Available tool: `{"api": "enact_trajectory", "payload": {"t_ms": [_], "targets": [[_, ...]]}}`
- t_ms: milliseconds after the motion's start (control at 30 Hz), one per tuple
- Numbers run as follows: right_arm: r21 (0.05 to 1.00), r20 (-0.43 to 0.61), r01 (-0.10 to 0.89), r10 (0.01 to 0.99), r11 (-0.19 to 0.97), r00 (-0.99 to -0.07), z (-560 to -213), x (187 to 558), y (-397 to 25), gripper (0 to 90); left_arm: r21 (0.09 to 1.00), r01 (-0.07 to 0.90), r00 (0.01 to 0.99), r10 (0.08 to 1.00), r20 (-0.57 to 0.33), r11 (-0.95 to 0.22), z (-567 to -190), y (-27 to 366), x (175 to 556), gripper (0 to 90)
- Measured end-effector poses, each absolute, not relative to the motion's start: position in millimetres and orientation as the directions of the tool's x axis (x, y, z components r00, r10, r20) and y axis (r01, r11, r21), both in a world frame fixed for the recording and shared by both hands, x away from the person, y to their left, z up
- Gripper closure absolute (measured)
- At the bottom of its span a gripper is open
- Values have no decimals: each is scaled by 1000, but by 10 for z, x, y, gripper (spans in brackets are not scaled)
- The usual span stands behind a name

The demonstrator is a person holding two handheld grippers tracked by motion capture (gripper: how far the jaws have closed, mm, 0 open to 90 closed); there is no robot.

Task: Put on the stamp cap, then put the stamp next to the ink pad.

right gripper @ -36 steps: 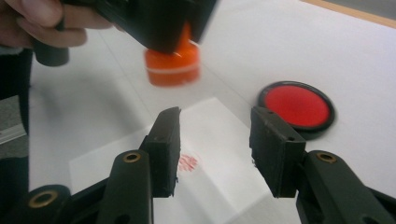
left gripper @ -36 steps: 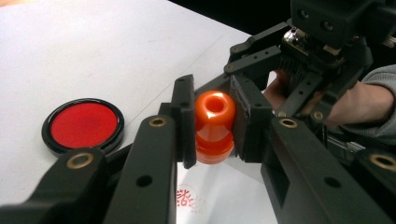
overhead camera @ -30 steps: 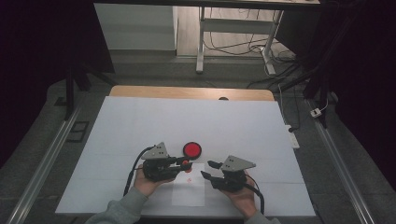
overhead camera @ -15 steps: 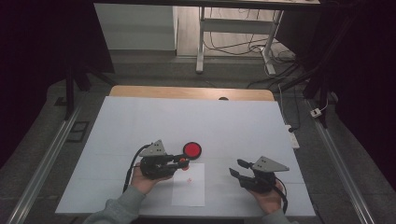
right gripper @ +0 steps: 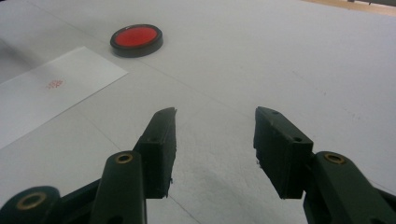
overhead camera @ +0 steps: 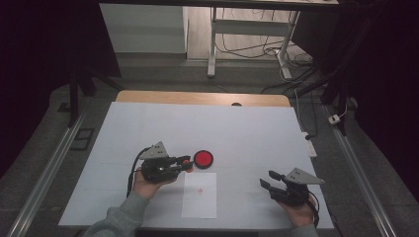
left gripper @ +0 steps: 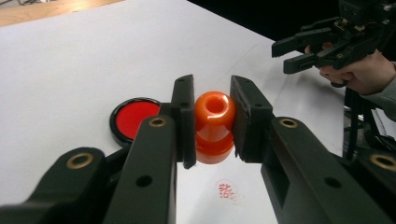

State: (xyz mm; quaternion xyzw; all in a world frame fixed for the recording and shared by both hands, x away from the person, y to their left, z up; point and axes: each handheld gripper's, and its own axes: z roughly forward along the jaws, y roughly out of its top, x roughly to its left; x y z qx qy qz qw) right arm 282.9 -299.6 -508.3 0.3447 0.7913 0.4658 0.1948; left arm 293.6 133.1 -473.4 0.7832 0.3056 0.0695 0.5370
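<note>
Between the jaws of the left tongs (left gripper: 214,122) sits an orange stamp (left gripper: 214,126), pinched from both sides on its rounded knob, base pointing down toward the sheet. Landmark for all positions below: the red ink pad (overhead camera: 203,159), a round black-rimmed dish resting on the white table (overhead camera: 247,128).

Left tongs (overhead camera: 187,163): in the high view their tips lie just beside the ink pad, on its left edge, with the stamp (overhead camera: 186,162) showing as a small orange spot between them. In the left gripper view the ink pad (left gripper: 135,117) lies just behind and to the left of the stamp.

Right tongs (right gripper: 215,140): jaws spread apart, nothing between them, over bare table. In the high view the right tongs (overhead camera: 267,180) are well apart from the ink pad, toward the person's right and nearer the table's front edge. The right gripper view places the ink pad (right gripper: 137,39) far ahead and to the left.

White paper sheet (overhead camera: 199,195): lies flat just in front of the ink pad, on the person's side. A small red stamp imprint (overhead camera: 199,190) marks the sheet's upper half; in the left gripper view the imprint (left gripper: 227,190) lies below the held stamp.
</note>
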Motion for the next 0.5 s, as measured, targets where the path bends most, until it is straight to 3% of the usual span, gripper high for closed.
{"api": "enact_trajectory", "payload": {"t_ms": [500], "targets": [[861,6,366,713,353,-701,-5091,2850,-2977,481,877,409,778,599,-191,-252,-4756,1390,3048,721]]}}
